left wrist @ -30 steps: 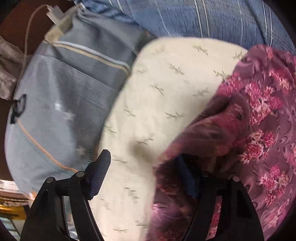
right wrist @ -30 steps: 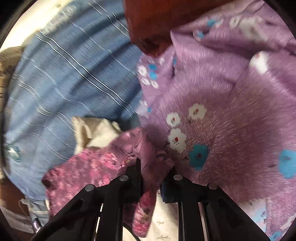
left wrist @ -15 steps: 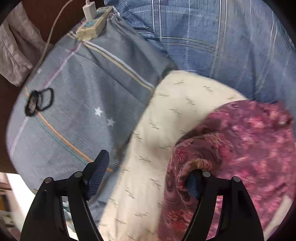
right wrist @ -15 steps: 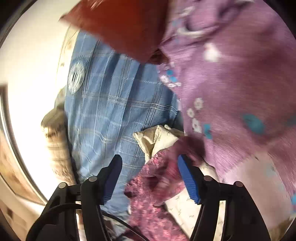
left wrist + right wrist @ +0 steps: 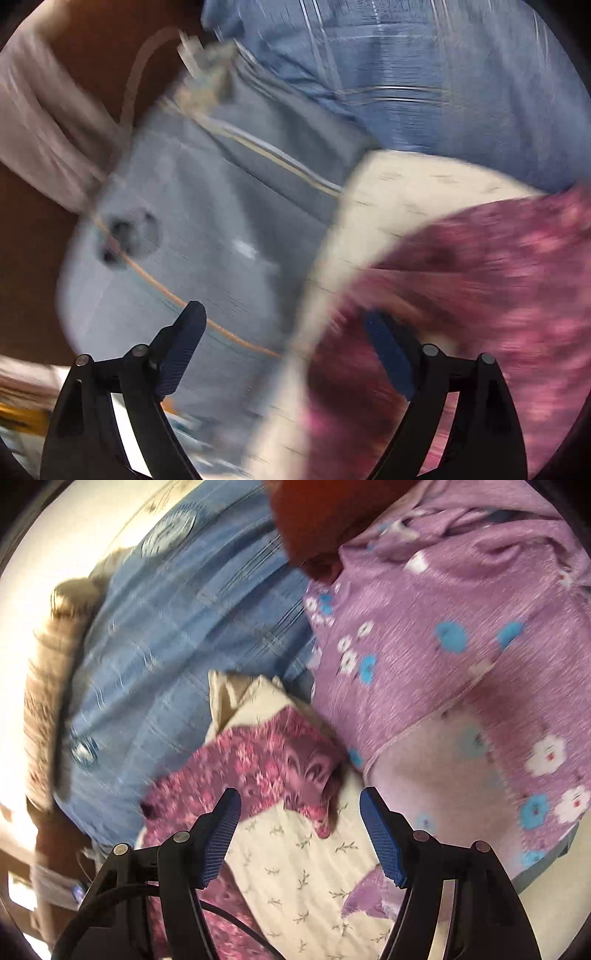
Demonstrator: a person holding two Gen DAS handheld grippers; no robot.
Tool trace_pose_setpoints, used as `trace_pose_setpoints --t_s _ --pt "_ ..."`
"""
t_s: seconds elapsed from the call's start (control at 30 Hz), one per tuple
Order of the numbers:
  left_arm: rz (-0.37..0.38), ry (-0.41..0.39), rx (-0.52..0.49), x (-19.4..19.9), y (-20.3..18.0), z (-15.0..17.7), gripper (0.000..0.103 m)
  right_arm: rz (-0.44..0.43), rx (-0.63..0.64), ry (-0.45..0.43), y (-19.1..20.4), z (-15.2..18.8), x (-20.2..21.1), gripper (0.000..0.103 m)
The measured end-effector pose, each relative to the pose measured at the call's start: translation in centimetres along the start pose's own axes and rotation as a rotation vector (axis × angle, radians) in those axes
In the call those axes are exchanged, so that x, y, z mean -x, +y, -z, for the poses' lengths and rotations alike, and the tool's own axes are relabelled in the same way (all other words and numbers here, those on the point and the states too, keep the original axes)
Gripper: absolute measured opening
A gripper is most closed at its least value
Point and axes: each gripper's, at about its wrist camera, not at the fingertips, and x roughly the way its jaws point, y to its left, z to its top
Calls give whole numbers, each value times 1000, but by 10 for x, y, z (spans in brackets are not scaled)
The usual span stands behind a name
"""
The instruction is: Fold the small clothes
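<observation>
My bed's blue checked sheet (image 5: 166,635), grey striped pillow (image 5: 207,229) beside me, dark red-brown wood (image 5: 33,266) past it, bright light washing out the far edge (image 5: 22,546).

Right gripper (image 5: 300,832): let go of magenta floral garment (image 5: 273,764), jaws now spread wide, nothing pinched; garment corner dropped onto cream sprigged cloth (image 5: 303,878). Left gripper (image 5: 284,354): jaws just widened further, pulled up off cream cloth; garment edge lying loose against right pad, unclamped.
</observation>
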Motion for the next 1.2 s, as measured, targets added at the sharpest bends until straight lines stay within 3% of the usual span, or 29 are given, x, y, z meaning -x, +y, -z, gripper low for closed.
trace_pose_setpoints --t_s 0.07,0.17,0.27,0.37,0.47,0.53,0.57,0.6,0.67,0.77,0.87,1.03,1.2 --pt "143 54 51 5 5 8 89 20 30 21 10 4 -17 68" --pt "147 -14 23 21 -1 22 89 79 61 44 29 0 -58 68" --pt "220 -33 -34 22 -20 34 89 124 61 55 31 2 -93 68" --pt "133 -34 -112 -4 -58 38 89 135 29 37 29 1 -125 66" --pt "41 -22 -140 -44 -78 36 89 112 -17 4 19 -1 -143 51" --pt "14 53 -140 -75 -84 36 89 77 -36 -6 14 0 -151 26" --pt "14 113 -137 -93 -85 37 90 79 -30 -11 14 0 -154 20" --pt "41 114 -107 -98 -81 38 91 78 -16 -20 15 -1 -154 14" --pt "85 87 -73 -94 -70 36 91 63 7 -44 24 -4 -147 13" --pt "114 95 -67 -87 -53 40 91 -62 7 -78 51 -5 -131 13" --pt "190 68 -63 -70 -35 52 91 -211 46 -57 104 5 -126 13" --pt "307 23 -64 -39 -14 81 91 -436 182 90 228 54 -158 13" --pt "342 -28 -65 -13 -4 103 91 -592 294 237 348 132 -222 14"
